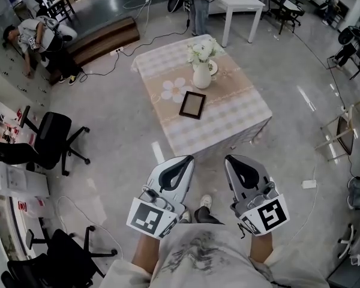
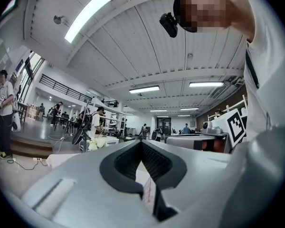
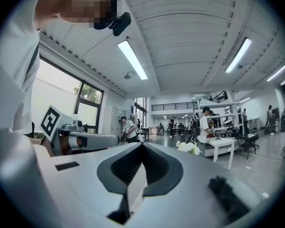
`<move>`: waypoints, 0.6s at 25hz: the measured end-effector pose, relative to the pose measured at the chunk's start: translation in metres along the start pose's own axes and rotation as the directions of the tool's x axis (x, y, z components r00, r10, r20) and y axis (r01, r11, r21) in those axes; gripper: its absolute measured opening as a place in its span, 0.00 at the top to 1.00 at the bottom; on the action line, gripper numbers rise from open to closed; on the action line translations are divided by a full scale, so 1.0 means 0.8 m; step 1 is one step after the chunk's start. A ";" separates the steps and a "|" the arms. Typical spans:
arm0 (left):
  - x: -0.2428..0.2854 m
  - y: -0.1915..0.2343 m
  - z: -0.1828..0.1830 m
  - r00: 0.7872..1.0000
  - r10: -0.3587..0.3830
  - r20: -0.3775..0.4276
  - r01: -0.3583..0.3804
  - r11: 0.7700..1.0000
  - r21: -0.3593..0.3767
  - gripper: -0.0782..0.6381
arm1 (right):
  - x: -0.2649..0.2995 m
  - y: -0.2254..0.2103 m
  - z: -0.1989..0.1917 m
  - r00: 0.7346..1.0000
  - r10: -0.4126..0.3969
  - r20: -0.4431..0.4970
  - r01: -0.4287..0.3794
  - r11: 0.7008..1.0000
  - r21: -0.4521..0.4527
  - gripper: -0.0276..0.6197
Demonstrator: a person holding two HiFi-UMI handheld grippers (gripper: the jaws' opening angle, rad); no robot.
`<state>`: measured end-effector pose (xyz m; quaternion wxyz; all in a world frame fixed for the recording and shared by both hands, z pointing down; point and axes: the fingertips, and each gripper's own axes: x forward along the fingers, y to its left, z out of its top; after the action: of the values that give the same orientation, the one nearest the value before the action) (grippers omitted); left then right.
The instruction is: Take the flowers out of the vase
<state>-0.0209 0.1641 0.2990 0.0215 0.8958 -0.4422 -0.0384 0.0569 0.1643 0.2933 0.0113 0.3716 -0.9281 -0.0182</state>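
Flowers [image 1: 203, 51]: white, standing in the pale vase [image 1: 201, 75] on the checked table [image 1: 240, 122], near a dark picture frame [image 1: 192, 104]. Well short of the table, side by side and level: left gripper [image 1: 183, 159], clenched on nothing; right gripper [image 1: 233, 159], likewise clenched, empty.

1. The hall is lit brightly and evenly by long ceiling light strips [image 2: 88, 15]. Daylight is admitted through a tall window [image 3: 61, 87] in the right gripper view.
2. White streaks of glare are thrown on the glossy floor [image 1: 108, 101] in the head view. Only soft shadows are cast beside the counter [image 1: 240, 110].
3. Straight lines are bent by fisheye distortion in all views, and both gripper views are ringed by dark vignetting.
4. The left gripper [image 2: 141, 142] and right gripper [image 3: 142, 146] are rendered soft and out of focus at close range, while the distant hall is kept sharper.
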 end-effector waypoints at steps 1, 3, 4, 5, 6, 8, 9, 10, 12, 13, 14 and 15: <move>0.011 -0.003 0.000 1.000 0.006 -0.002 -0.006 1.000 0.003 0.88 | -0.001 -0.011 0.001 1.000 0.008 0.003 -0.008 1.000 0.002 0.93; 0.027 -0.007 0.002 1.000 0.018 -0.004 -0.018 1.000 0.008 0.88 | -0.002 -0.028 0.002 1.000 0.023 0.007 -0.023 1.000 0.005 0.93; 0.030 -0.007 0.002 1.000 0.024 -0.005 -0.023 1.000 0.010 0.88 | 0.000 -0.031 0.002 0.999 0.030 0.009 -0.031 1.000 0.006 0.93; 0.030 -0.005 0.003 1.000 0.030 -0.005 -0.030 0.999 0.012 0.88 | 0.002 -0.031 0.003 0.999 0.037 0.011 -0.037 0.999 0.007 0.93; 0.030 -0.003 0.004 0.999 0.038 -0.005 -0.038 0.999 0.014 0.88 | 0.003 -0.032 0.003 0.999 0.044 0.012 -0.044 0.999 0.007 0.93; 0.038 -0.005 0.005 0.999 0.052 -0.006 -0.052 0.999 0.018 0.88 | 0.003 -0.042 0.005 0.998 0.057 0.015 -0.057 0.998 0.006 0.93; 0.045 -0.007 0.005 0.998 0.057 -0.008 -0.057 0.998 0.021 0.88 | 0.002 -0.050 0.006 0.998 0.062 0.018 -0.062 0.998 0.007 0.93; 0.049 -0.007 0.004 0.998 0.061 -0.011 -0.060 0.998 0.025 0.88 | 0.002 -0.056 0.005 0.998 0.066 0.019 -0.066 0.998 0.008 0.93; 0.050 -0.003 0.003 0.998 0.065 -0.016 -0.065 0.997 0.029 0.88 | 0.007 -0.056 0.003 0.997 0.070 0.020 -0.071 0.997 0.012 0.93; 0.048 0.000 0.003 0.998 0.068 -0.016 -0.067 0.997 0.029 0.88 | 0.010 -0.054 0.002 0.997 0.072 0.020 -0.072 0.997 0.015 0.93; 0.048 0.004 0.003 0.997 0.070 -0.015 -0.070 0.997 0.029 0.88 | 0.013 -0.053 0.001 0.997 0.074 0.019 -0.074 0.997 0.016 0.93; 0.049 0.007 0.003 0.997 0.072 -0.014 -0.071 0.997 0.029 0.88 | 0.016 -0.054 0.000 0.997 0.076 0.018 -0.076 0.997 0.017 0.93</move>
<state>-0.0019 0.1298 0.2951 0.0133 0.8799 -0.4744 -0.0246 0.0775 0.1244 0.2914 0.0006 0.3360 -0.9418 -0.0129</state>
